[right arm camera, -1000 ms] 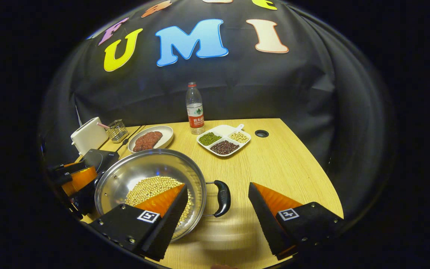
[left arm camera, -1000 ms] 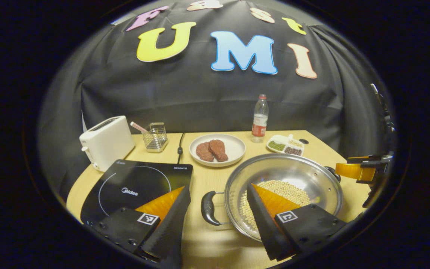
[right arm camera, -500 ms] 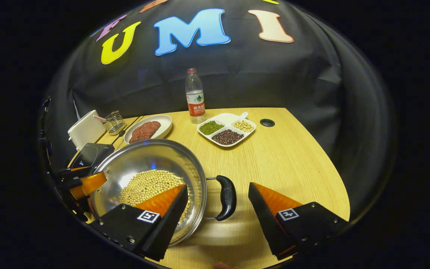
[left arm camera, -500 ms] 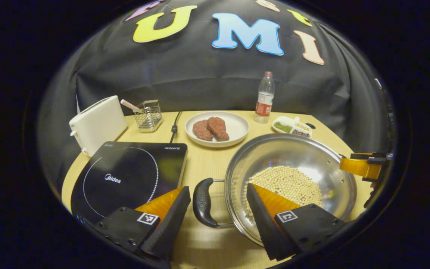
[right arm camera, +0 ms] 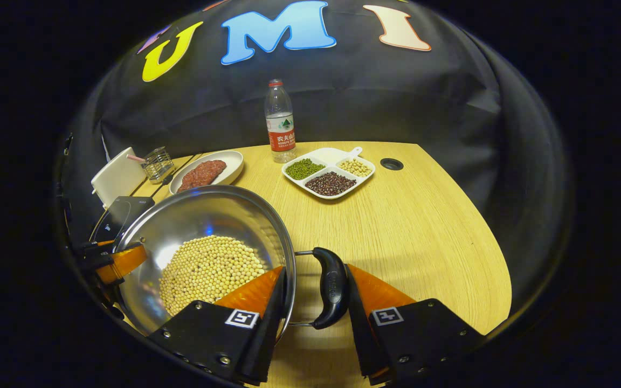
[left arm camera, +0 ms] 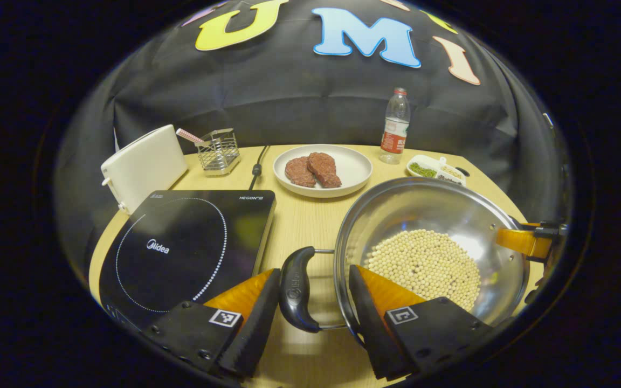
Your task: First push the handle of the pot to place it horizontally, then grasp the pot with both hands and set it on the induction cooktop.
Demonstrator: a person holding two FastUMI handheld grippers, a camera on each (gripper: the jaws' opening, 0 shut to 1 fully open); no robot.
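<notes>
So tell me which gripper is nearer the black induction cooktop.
Left. The left gripper straddles the pot handle right beside the black induction cooktop; the right gripper is at the steel pot's far handle.

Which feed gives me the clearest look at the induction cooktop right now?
The left gripper view: the induction cooktop lies close, its dotted ring and most of its top in sight, with only the near corner behind the left tool. The right gripper view shows just a small dark corner of it, past the pot.
</notes>
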